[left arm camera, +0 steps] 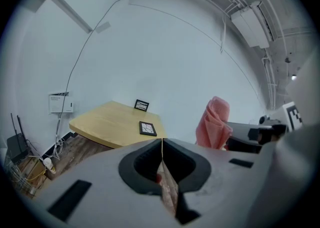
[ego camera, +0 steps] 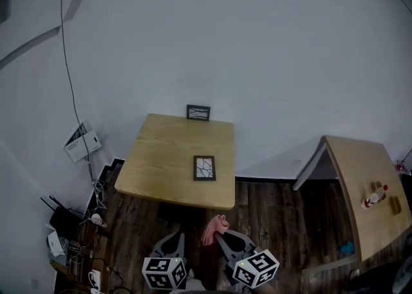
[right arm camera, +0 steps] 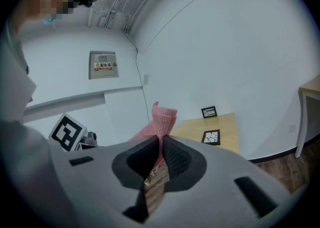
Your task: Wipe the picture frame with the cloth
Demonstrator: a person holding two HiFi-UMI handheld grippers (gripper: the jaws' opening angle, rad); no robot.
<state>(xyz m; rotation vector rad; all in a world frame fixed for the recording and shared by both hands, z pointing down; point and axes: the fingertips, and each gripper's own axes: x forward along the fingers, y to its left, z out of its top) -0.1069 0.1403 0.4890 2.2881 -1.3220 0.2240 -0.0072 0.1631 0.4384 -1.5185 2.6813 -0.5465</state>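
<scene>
A dark picture frame lies flat on the wooden table, also seen as the flat frame and the flat frame. A second frame stands upright at the table's far edge against the wall. My right gripper is shut on a pink cloth, which sticks up from its jaws as the cloth and shows as the cloth from the left. My left gripper is shut with nothing in it. Both grippers hang over the floor, short of the table's near edge.
A second wooden table at the right carries a small bottle. Cables, a router and clutter lie on the floor left of the table. A white box hangs on the wall. Dark wood flooring lies between the tables.
</scene>
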